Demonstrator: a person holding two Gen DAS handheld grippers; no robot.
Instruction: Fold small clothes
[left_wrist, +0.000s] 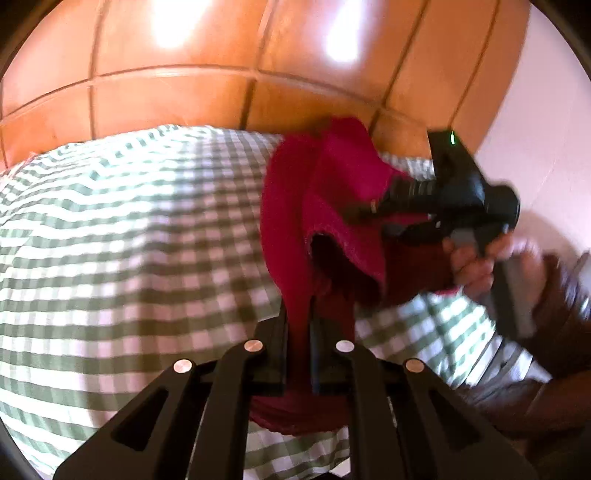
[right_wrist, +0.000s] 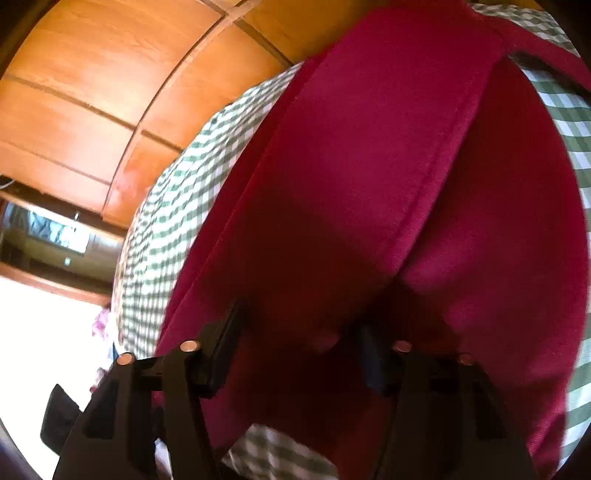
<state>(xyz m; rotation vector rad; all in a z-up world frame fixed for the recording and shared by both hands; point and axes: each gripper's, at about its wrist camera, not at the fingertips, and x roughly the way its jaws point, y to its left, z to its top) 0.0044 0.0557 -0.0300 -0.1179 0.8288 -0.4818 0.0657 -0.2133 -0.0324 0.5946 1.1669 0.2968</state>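
Jaws of left gripper (left_wrist: 299, 321) clamp red garment (left_wrist: 325, 192), tips hidden.

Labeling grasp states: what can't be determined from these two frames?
- Right claw grip: right wrist view, the red garment drapes over the fingertips, hiding contact; left wrist view blurs it.
- Garment type: bunched in both views.
- Left claw: cloth between fingers; garment's lower part hidden behind claw body.

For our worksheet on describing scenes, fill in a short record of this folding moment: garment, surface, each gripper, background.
garment: red cloth, lifted and hanging in folds
surface: green checked sheet
left gripper: shut on the red cloth
right gripper: cloth between its fingers, jaws apart; grip unclear
background: wooden panels
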